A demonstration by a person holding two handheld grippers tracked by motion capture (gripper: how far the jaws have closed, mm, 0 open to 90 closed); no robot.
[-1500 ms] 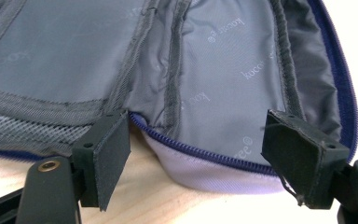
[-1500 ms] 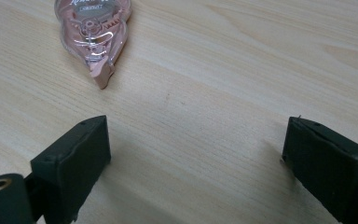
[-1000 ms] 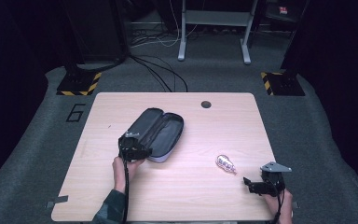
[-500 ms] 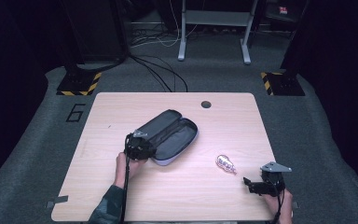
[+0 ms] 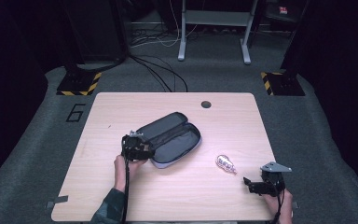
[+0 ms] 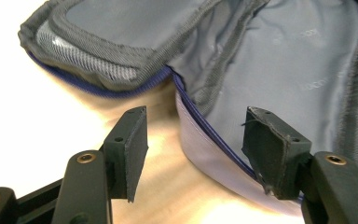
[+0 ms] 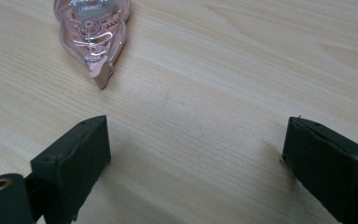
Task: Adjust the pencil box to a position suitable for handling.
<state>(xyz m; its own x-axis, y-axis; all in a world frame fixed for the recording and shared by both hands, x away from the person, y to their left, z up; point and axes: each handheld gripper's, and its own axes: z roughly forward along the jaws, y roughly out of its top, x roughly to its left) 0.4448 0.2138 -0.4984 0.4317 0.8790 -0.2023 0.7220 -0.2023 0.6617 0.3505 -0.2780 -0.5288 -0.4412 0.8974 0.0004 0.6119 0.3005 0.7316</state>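
Near the tabletop's [image 5: 98, 186] front right corner the right gripper [image 5: 254, 183] rests low, its jaws spread wide with only bare wood between them. Just beyond it, toward the middle, lies a pink correction tape dispenser [image 5: 226, 164], its tip pointing back at the gripper in the right gripper view [image 7: 95, 28]. Nearer the front left, the left gripper [image 5: 142, 149] sits at the near end of the open grey pencil case [image 5: 172, 140]. Its jaws have just been opening and now stand apart. The case's purple-zipped rim [image 6: 205, 135] runs between the pads [image 6: 272, 140], though whether the right pad touches the fabric is hard to judge. The case lies unzipped around the tabletop's middle, lid folded back. A round cable hole [image 5: 206, 104] sits by the far edge.
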